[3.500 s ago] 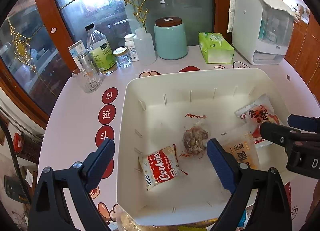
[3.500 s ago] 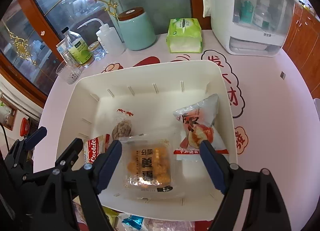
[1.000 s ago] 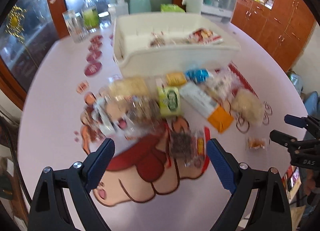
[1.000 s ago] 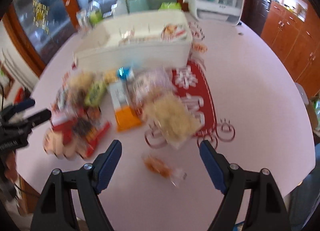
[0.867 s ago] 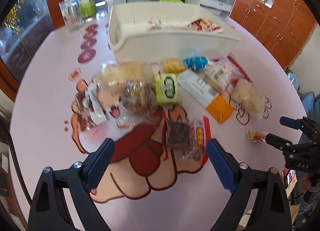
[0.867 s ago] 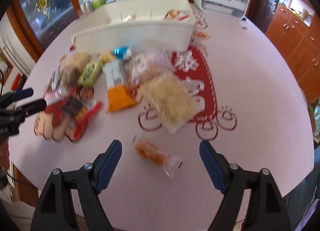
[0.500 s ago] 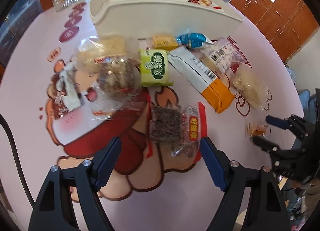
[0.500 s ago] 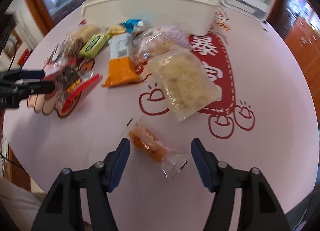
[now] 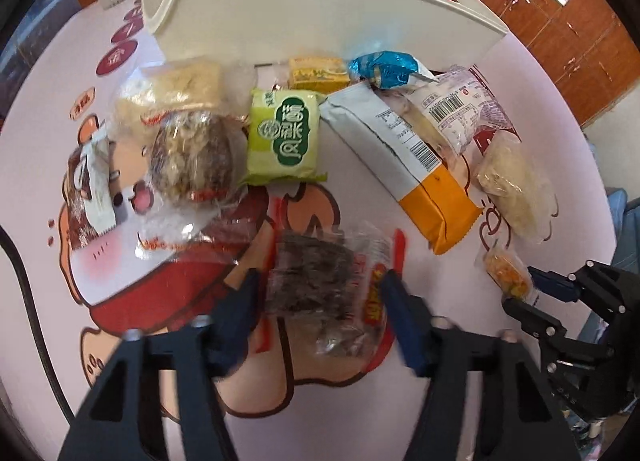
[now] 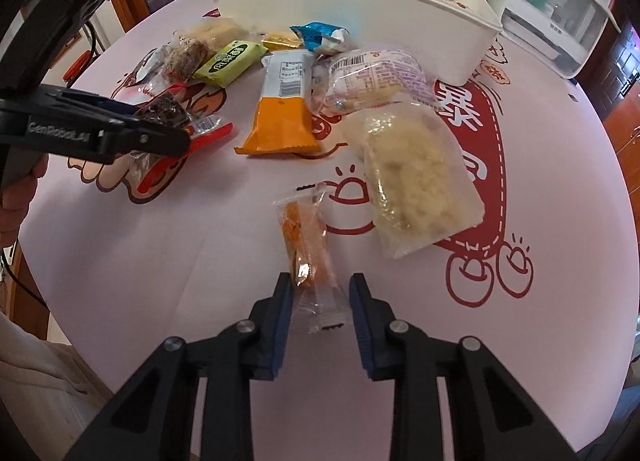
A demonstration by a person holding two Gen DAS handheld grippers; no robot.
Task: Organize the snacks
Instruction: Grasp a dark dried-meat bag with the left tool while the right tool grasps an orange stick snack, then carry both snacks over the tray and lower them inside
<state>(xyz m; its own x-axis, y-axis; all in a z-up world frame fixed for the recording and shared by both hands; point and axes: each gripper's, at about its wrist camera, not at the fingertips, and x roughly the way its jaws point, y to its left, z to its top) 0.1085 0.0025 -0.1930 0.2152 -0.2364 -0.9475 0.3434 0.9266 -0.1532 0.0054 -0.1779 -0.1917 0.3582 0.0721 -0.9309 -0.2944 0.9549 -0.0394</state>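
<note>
My left gripper (image 9: pixel 324 301) is open, its fingers on either side of a dark brown snack in a clear and red wrapper (image 9: pixel 320 281) lying on the table; it also shows in the right wrist view (image 10: pixel 164 113). My right gripper (image 10: pixel 320 297) is open around the near end of a small clear packet with orange snack (image 10: pixel 308 237), which also shows in the left wrist view (image 9: pixel 506 273). The white bin (image 9: pixel 320 9) stands behind the pile.
Loose snacks lie between bin and grippers: a green packet (image 9: pixel 284 137), an orange and white pack (image 9: pixel 404 165), a blue wrapper (image 9: pixel 384 67), a clear bag of pale puffs (image 10: pixel 416 177), a barcode bag (image 10: pixel 372 77). The table edge is near.
Both grippers have moved back from the bin, dropped low over the table, and narrowed: the left around the dark snack, the right around the orange packet.
</note>
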